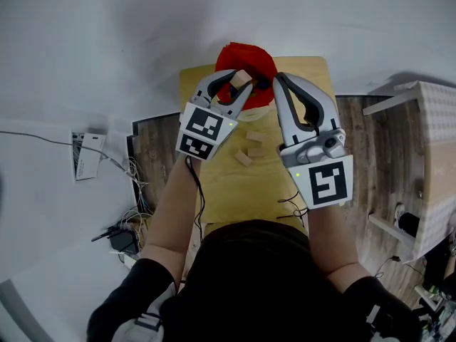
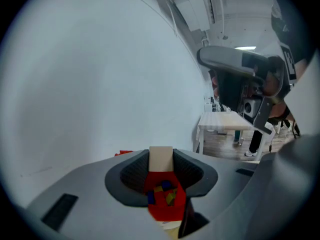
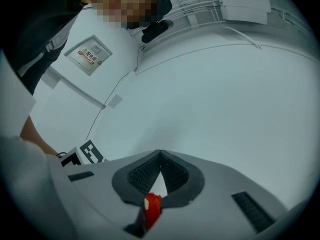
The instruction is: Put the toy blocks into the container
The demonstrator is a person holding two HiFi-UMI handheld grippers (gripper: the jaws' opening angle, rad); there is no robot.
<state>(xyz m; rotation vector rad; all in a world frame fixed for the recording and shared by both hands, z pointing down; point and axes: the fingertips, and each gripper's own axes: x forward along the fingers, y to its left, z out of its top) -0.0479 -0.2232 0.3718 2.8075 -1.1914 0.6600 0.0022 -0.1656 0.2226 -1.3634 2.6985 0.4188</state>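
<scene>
My left gripper [image 1: 241, 84] is shut on a plain wooden block [image 1: 244, 75] and holds it right above the red container [image 1: 249, 55] at the table's far end. In the left gripper view the pale block [image 2: 161, 158] sits clamped between the dark pads, and below it the red container [image 2: 165, 204] shows several coloured blocks inside. My right gripper [image 1: 276, 78] hovers beside the container's right rim with its jaws closed tip to tip and nothing in them. Three more wooden blocks [image 1: 251, 148] lie loose on the table between the grippers.
The small wooden table [image 1: 214, 191] is narrow, with white floor to the left and plank floor to the right. A white table [image 1: 434, 141] stands at the right. Cables and a paper lie on the floor at the left.
</scene>
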